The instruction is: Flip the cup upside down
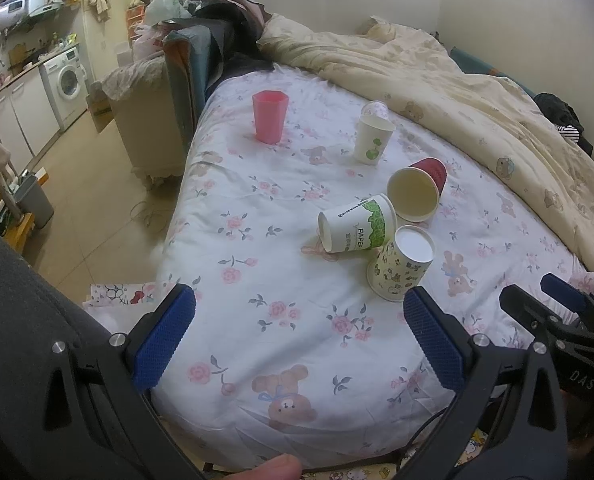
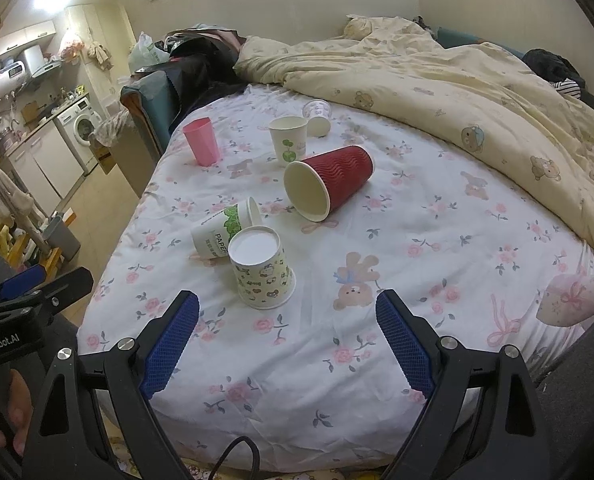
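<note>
While both grippers are hovering over the near edge of the floral white bedsheet (image 2: pixel 437 240), six cups are sitting or lying on it. The left gripper (image 1: pixel 297 340) is spreading its blue-padded fingers wide with nothing between them, and the right gripper (image 2: pixel 287 340) is doing the same.

Just beyond the right gripper, at about 12 o'clock from it, the cartoon-printed paper cup (image 2: pixel 263 270) is standing mouth-down with its white base facing up. At 11 o'clock from that cup, touching it, the white paper cup with a green leaf band (image 2: pixel 225 232) is lying on its side. At 1 o'clock, the red ribbed paper cup (image 2: pixel 337 176) is lying on its side, its cream mouth opening toward the camera. Further back, the white paper cup with a green sprout print (image 2: pixel 289 140) is standing upright, and just beside it at 2 o'clock a small clear patterned cup (image 2: pixel 319 114) is lying tipped over. At 10 o'clock, well apart, the pink faceted plastic cup (image 2: pixel 203 140) is standing upright.

A cream bear-print quilt (image 2: pixel 477 92) is lying bunched along the far side.
</note>
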### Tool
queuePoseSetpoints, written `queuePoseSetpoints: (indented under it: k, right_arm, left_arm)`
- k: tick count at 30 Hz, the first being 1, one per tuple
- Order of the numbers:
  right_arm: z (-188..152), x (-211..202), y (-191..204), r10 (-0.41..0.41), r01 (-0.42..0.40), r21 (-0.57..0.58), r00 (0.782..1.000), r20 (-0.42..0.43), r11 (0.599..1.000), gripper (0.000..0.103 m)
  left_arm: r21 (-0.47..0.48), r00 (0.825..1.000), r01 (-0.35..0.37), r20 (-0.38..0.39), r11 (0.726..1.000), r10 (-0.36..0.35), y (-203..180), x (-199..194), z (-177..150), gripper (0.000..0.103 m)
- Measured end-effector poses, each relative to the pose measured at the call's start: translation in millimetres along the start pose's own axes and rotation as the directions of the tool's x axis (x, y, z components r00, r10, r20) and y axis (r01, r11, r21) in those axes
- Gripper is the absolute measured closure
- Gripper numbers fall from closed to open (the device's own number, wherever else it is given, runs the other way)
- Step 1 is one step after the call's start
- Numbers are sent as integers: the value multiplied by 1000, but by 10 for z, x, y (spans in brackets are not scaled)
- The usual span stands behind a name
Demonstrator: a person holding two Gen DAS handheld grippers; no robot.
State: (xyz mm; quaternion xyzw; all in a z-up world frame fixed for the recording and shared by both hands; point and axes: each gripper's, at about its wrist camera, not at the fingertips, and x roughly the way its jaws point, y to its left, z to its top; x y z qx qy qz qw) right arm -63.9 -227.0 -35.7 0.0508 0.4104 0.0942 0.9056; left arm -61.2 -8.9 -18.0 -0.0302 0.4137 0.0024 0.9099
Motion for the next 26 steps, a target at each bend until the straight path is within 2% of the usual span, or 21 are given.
queuePoseSetpoints:
  k: [26]
  right_arm:
    - [-26, 20, 41, 8, -8, 2, 1000, -9, 1000, 11]
  left_arm:
    - [1, 1000, -12, 6, 1000, 12, -9, 0, 6, 0]
